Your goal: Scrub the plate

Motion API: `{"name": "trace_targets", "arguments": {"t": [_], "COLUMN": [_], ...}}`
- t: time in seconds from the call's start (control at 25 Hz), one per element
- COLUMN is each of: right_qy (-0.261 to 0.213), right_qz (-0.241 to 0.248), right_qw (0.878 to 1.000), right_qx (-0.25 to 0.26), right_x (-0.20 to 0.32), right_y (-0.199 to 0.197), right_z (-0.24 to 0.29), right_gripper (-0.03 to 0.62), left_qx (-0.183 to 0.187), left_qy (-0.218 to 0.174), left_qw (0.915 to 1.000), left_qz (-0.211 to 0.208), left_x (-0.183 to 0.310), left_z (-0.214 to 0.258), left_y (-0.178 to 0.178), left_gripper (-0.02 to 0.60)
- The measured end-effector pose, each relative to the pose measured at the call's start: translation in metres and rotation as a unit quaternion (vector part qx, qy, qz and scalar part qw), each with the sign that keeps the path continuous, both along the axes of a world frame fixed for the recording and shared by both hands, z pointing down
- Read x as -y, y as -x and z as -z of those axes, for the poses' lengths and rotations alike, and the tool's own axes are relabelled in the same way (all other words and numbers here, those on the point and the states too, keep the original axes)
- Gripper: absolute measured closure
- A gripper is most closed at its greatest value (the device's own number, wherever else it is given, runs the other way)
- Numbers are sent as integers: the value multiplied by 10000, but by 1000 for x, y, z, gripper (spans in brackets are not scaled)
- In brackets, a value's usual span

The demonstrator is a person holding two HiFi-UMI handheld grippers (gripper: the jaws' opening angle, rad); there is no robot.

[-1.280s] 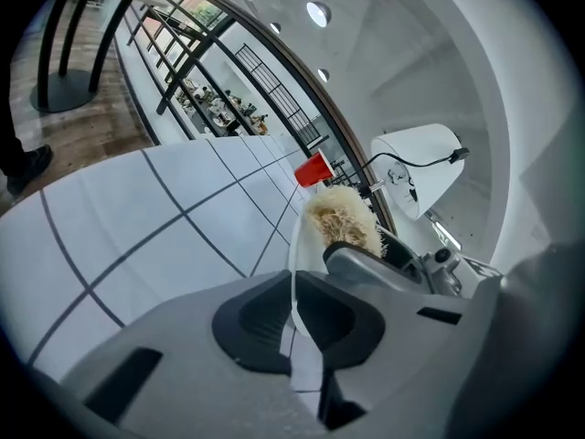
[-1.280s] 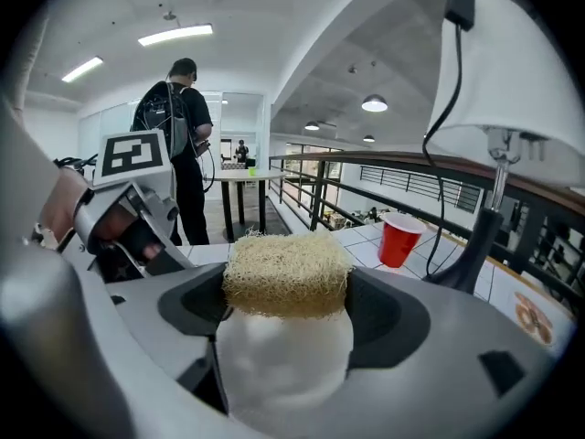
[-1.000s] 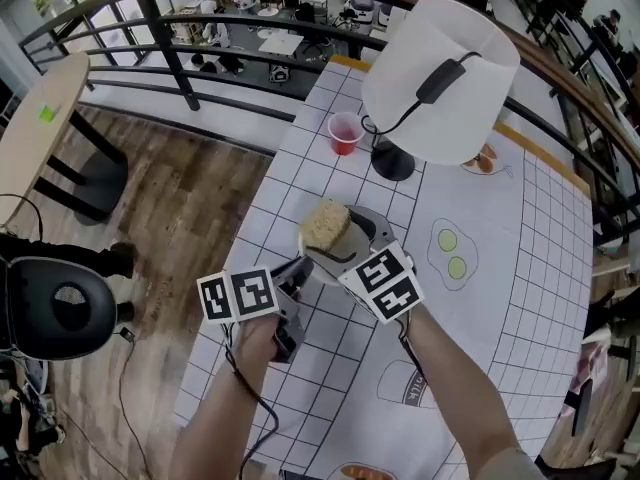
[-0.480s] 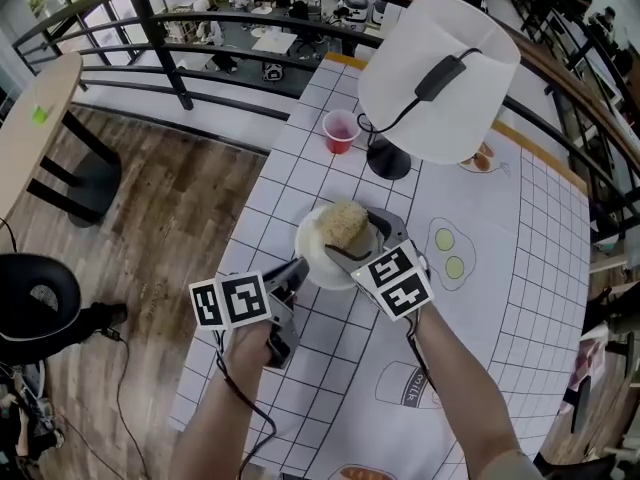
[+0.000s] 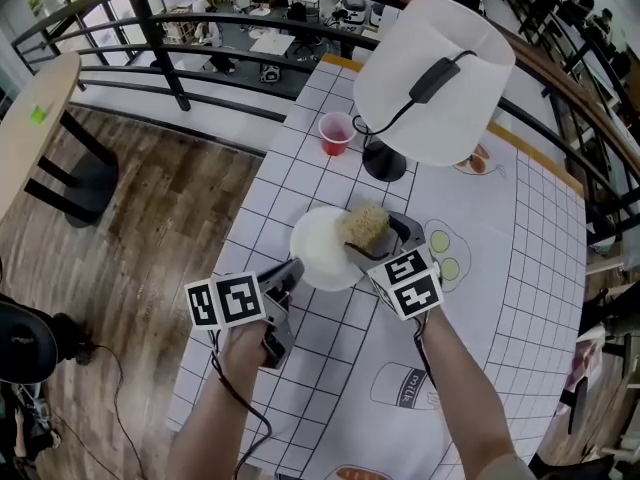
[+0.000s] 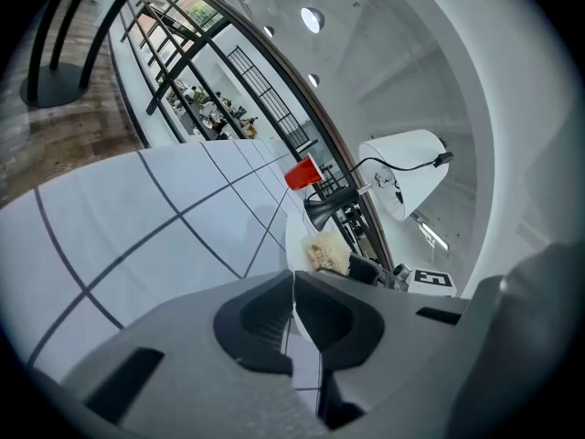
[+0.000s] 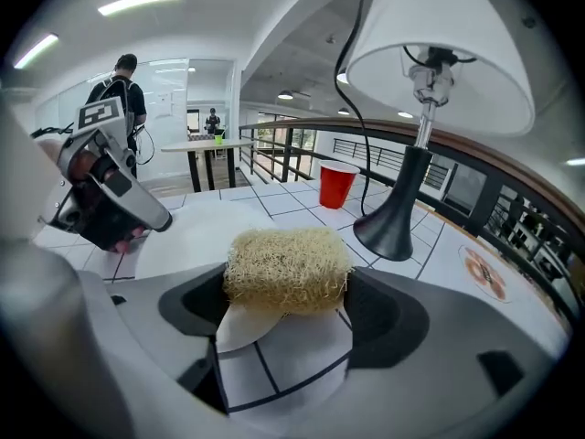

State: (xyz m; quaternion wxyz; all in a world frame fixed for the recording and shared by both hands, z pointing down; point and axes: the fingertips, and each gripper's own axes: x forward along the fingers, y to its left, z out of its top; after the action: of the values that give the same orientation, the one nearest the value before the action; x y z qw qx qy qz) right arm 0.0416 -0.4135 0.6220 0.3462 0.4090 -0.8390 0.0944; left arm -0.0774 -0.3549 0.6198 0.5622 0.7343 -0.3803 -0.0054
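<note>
A white plate point(image 5: 318, 251) lies on the grid-patterned table. My left gripper point(image 5: 291, 271) is shut on the plate's near left rim; in the left gripper view the thin rim point(image 6: 294, 245) runs between the closed jaws. My right gripper point(image 5: 369, 232) is shut on a straw-coloured fibrous scrubber point(image 5: 365, 224) that rests over the plate's right edge. The right gripper view shows the scrubber point(image 7: 288, 268) pinched between both pads, the plate point(image 7: 183, 236) spreading to the left, and the left gripper point(image 7: 108, 199) at its far side.
A lamp with a big white shade point(image 5: 435, 78) and black base point(image 5: 385, 163) stands just behind the plate, with a red cup point(image 5: 336, 133) to its left. The table's left edge point(image 5: 232, 258) drops to wooden floor. A railing runs behind. A person point(image 7: 123, 90) stands far off.
My right gripper has carried the scrubber rightward across the plate to its right edge, so more of the plate's face shows. The left gripper has stayed on the rim.
</note>
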Motion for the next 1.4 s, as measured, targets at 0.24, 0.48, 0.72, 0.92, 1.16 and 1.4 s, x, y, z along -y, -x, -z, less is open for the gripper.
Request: {"name": "trace_targets", "arguments": {"t": [0.24,0.48,0.72,0.92,1.16,1.4], "right_qy": [-227,-307,217,367,357,246], "right_qz": [433,1678,1810,1681,1639,1234], "right_qw": [9977,9813,9742,9801,9841,9916], "right_qx": [480,894,1335,990,587,292], "right_x": [-11,-44,-53,-48,-49,-44], "right_y": [28,94,97,82,68,30], "right_z": [27,62,33,17,0,-3], "right_gripper": [203,203,204,223,229,229], "left_qx": [25,27,98,81,46,90], "left_qy": [2,14,51,105,219,242], "left_qw": [10000,10000,9999,9999,9997,9996], "left_qz": [28,34,6,2,35,73], "left_x": [0,1,1,0,3,3], "left_z": [-1,-1,-3,-2,-5,-5], "left_y": [0,0,1,-1,1,1], "left_gripper": [563,563,564,565,564,563]}}
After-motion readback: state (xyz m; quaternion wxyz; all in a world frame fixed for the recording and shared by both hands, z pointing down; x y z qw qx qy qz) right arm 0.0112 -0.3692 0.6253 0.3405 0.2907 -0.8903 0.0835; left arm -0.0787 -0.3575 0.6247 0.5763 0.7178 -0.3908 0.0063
